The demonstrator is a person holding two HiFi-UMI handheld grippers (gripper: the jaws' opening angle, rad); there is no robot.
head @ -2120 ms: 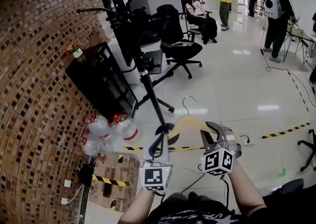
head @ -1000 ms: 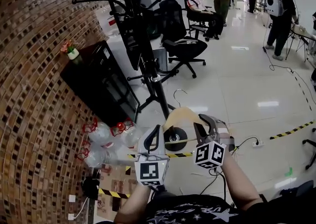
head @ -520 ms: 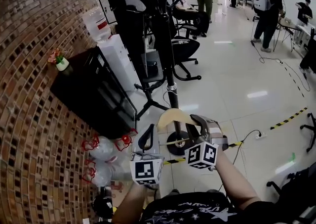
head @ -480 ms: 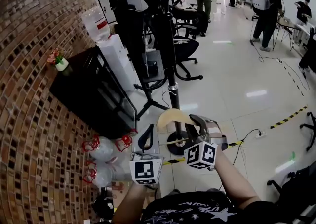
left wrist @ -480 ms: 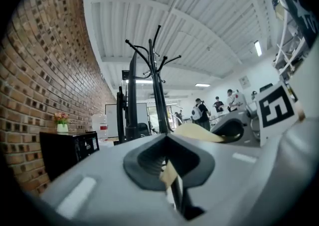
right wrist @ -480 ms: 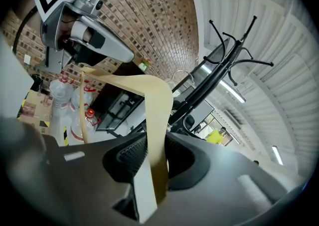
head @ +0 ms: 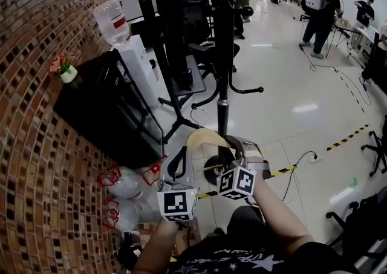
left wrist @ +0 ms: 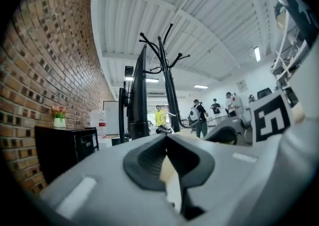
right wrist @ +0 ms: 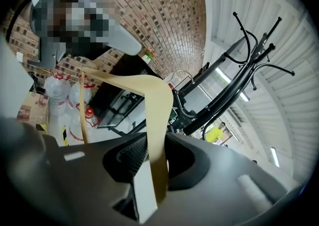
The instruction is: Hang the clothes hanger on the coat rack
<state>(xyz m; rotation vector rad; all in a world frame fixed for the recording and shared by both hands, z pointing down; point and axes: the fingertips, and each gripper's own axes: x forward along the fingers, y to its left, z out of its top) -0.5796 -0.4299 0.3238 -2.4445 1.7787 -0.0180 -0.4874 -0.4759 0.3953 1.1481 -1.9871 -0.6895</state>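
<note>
The pale wooden clothes hanger [head: 204,138] is carried level between both grippers, just in front of the black coat rack pole [head: 222,55]. My right gripper [head: 234,149] is shut on one wooden arm [right wrist: 155,120], which passes between its pads; the metal hook [right wrist: 182,75] shows beyond. My left gripper [head: 178,161] holds the other end: a sliver of pale wood [left wrist: 168,170] sits pinched between its jaws. The rack's curved black hooks [left wrist: 164,55] rise ahead in the left gripper view, and the same coat rack [right wrist: 244,75] shows in the right gripper view.
A brick wall [head: 36,146] runs along the left, with a black cabinet [head: 103,109], a flower pot [head: 68,73] and a water dispenser [head: 124,37]. Water bottles [head: 124,185] lie on the floor. A black office chair [head: 193,25] and people [head: 314,13] stand behind the rack.
Both grippers have carried the hanger closer to the coat rack, whose pole now stands right behind it. Their hold on the hanger is unchanged.
</note>
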